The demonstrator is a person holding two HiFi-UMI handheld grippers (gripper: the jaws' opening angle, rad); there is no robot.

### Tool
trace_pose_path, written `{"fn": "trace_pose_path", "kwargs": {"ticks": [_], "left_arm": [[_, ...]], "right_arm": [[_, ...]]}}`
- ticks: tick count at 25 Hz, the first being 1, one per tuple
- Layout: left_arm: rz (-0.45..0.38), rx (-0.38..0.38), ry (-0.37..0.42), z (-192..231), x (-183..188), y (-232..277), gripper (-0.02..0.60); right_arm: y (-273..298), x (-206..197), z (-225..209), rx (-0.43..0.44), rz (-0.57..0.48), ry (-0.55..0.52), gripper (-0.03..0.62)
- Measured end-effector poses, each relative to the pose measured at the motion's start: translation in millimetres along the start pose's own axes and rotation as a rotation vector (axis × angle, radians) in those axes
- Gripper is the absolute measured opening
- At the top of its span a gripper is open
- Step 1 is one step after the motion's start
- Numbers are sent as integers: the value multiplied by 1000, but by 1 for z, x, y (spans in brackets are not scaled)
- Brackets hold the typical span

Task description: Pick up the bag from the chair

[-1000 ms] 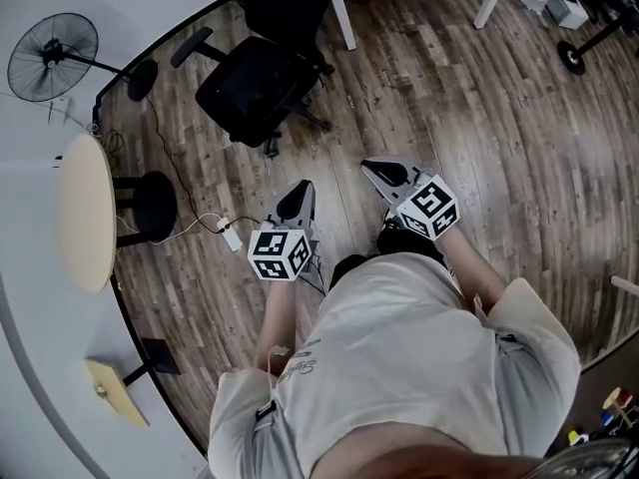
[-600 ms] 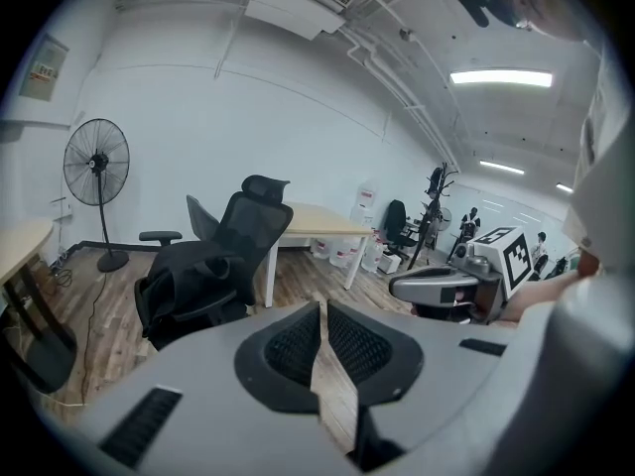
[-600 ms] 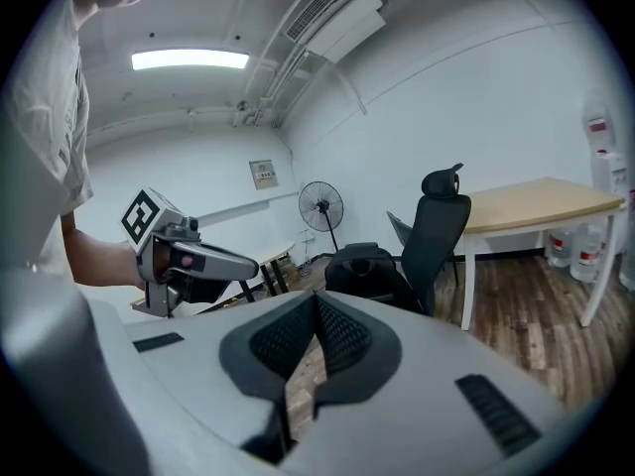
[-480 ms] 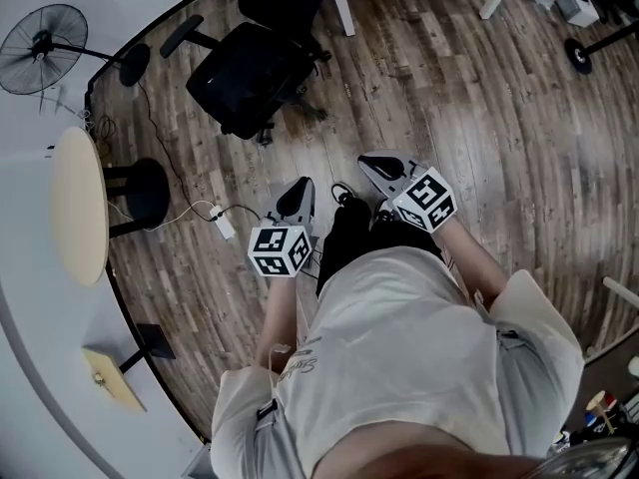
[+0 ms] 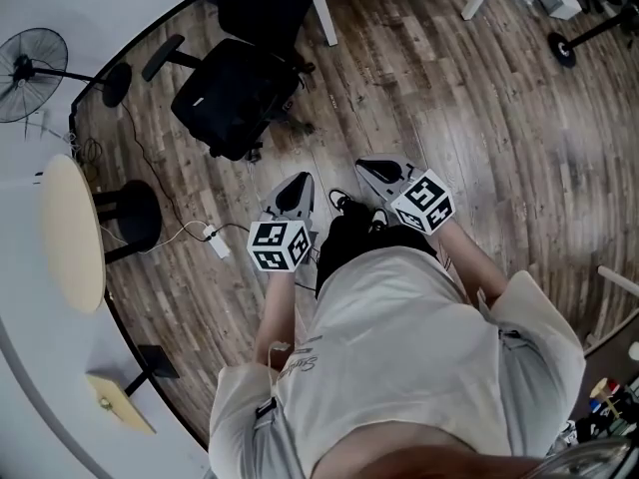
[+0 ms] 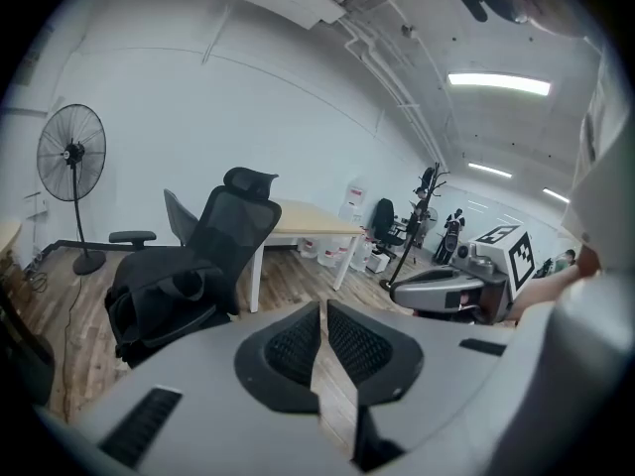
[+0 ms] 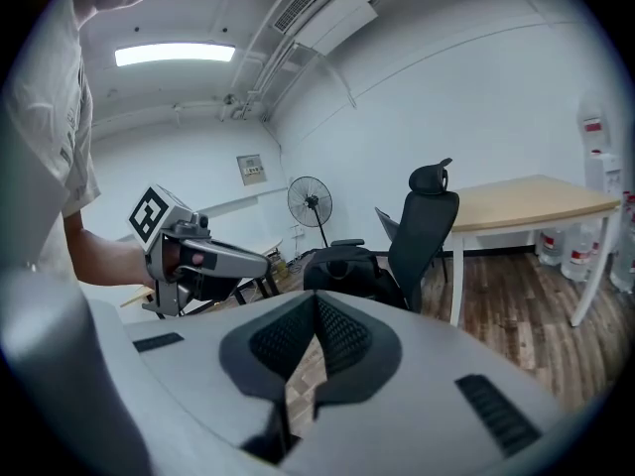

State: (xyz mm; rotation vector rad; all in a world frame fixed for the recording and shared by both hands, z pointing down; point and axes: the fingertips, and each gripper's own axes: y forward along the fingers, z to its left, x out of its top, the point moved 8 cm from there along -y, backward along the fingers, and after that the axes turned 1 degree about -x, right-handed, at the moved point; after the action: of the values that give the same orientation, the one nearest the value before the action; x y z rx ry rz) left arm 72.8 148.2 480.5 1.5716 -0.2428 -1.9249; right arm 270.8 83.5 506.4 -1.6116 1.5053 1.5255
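Left gripper (image 5: 298, 182): jaws clenched pad to pad, nothing between them; held out in front of the person (image 5: 399, 367), nose aimed toward 11 o'clock in the head view and tipped somewhat down toward the floor (image 5: 479, 148). Right gripper (image 5: 367, 167): jaws likewise pressed together and empty; sits at the left gripper's 3 o'clock, near it but not touching, with its nose toward 10 o'clock. Bag (image 5: 222, 96): black, soft-sided, lying on the seat of the chair (image 5: 262, 8) with its back against the backrest; a strap loop shows on top in the left gripper view; well apart from both grippers and touched by neither. Chair: black office type with mesh back, headrest and armrests, standing at 11 o'clock from the grippers in the head view, seat turned roughly toward them. Desk (image 6: 308, 228): pale top on white legs, just behind the chair, at its 1 o'clock in the left gripper view. Fan (image 5: 30, 63): black pedestal type, at the chair's 9 o'clock beside the white wall. Round table (image 5: 70, 218): pale top, at 9 o'clock from the left gripper, with a dark stool (image 5: 125, 218) just beside it. Power strip (image 5: 215, 242): white, on the floor near the left gripper's 8 o'clock, a thin cable running from it toward the fan. Floor: dark wood planks.
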Motion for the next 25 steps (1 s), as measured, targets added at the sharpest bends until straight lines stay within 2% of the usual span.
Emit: {"fn": "trace_pose_path", "kwargs": {"ticks": [3,8,17,25], "left_arm": [[-19,-19,10,11,17,10,32],[-15,-15,-32,45,24,16,32],[-84,16,-88,112,44,16,32],[-82,60,-109,142,47,18,32]], "right_arm": [[14,11,-10,-1,9,-2,-5],[48,37,-16,6,17,-28,-5],[100,77,-23,11,49,-107,-5],[138,96,-39,39,79,-126,-5]]}}
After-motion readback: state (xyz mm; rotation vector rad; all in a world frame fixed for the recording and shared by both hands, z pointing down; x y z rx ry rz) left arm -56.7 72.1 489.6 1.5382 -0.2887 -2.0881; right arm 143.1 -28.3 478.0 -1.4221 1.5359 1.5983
